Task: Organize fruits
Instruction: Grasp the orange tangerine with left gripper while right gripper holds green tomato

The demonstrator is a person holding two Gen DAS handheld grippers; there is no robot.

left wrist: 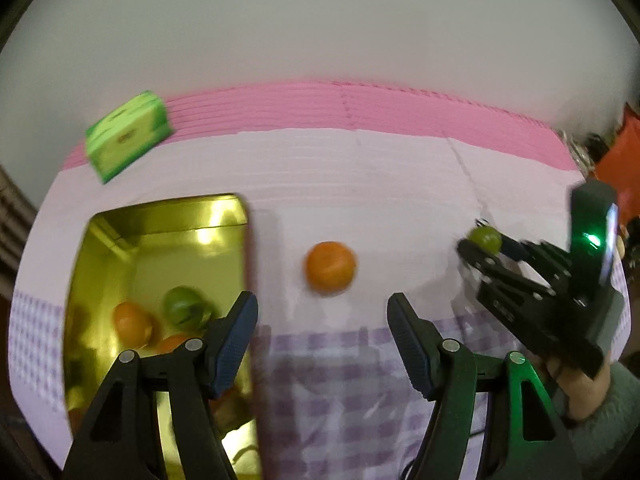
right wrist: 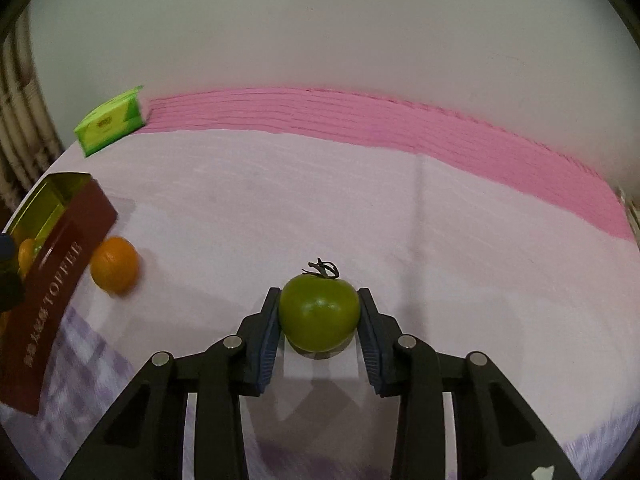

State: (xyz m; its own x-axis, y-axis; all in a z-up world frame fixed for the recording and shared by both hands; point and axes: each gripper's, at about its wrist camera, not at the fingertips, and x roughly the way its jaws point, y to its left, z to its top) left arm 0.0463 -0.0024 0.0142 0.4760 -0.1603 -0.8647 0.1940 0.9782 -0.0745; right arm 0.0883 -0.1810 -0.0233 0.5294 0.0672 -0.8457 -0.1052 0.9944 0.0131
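A green tomato (right wrist: 319, 316) is clamped between the pads of the right gripper (right wrist: 319, 322), low over the pale tablecloth (right wrist: 360, 200). The left gripper (left wrist: 322, 344) is held wide apart and empty, beside the gold tin (left wrist: 168, 216), in which fruit is seen. An orange (left wrist: 331, 267) lies on the cloth just beside the tin

The light is soft and even. The shiny gold metal tin (left wrist: 160, 280) beside the left claw (left wrist: 322, 316) throws back bright glare. Short grey shadows lie under the right claw (right wrist: 319, 312) and the round orange fruit (right wrist: 115, 265). Both pictures bend at the dark round edges, and things look smeared and blurry.
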